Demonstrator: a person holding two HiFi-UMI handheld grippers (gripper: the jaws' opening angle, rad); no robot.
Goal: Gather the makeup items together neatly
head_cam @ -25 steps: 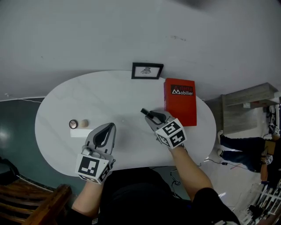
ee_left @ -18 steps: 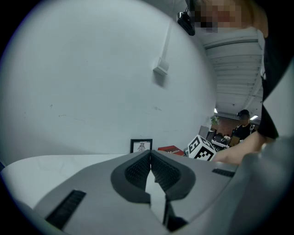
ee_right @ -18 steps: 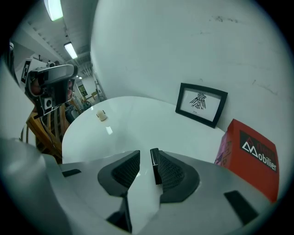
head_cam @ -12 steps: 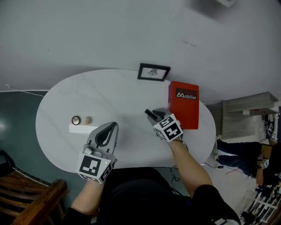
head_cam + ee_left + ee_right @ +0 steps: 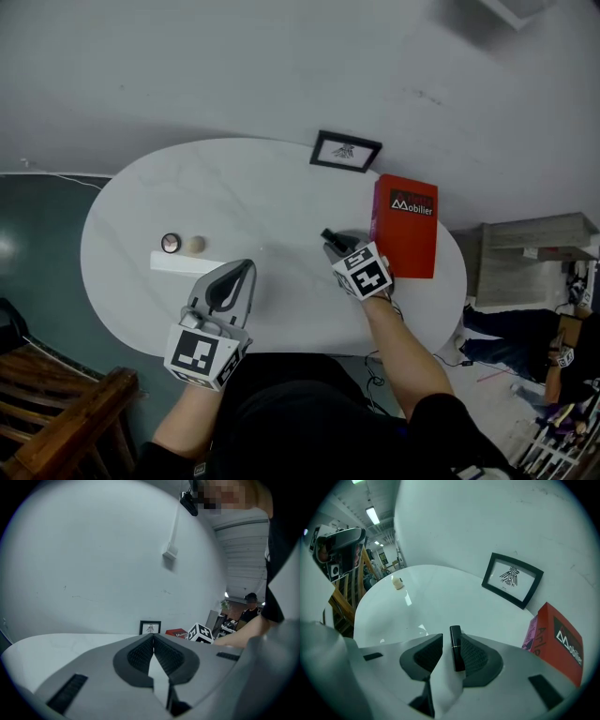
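Note:
A black lipstick tube (image 5: 457, 656) stands between the jaws of my right gripper (image 5: 452, 637). It rests against the right pad, and a gap shows on its left side. These jaws have just been opening. In the head view the lipstick (image 5: 329, 236) and right gripper (image 5: 337, 247) are low over the white table (image 5: 272, 197), just left of the red box. My left gripper (image 5: 247, 266) hovers at the near left with its jaws shut on nothing (image 5: 153, 638). A small round dark-rimmed compact (image 5: 171, 243) and a beige round item (image 5: 195, 245) sit at the far left.
A red box (image 5: 406, 225) lies at the table's right end. A framed picture (image 5: 345, 151) leans on the wall behind. A white strip (image 5: 186, 263) lies near the compact. A wooden chair (image 5: 56, 422) stands at the lower left, and a grey shelf (image 5: 525, 253) to the right.
My right gripper has sunk toward the tabletop with the lipstick and tilted more steeply down. The left gripper has stayed in place. The head view has shifted slightly.

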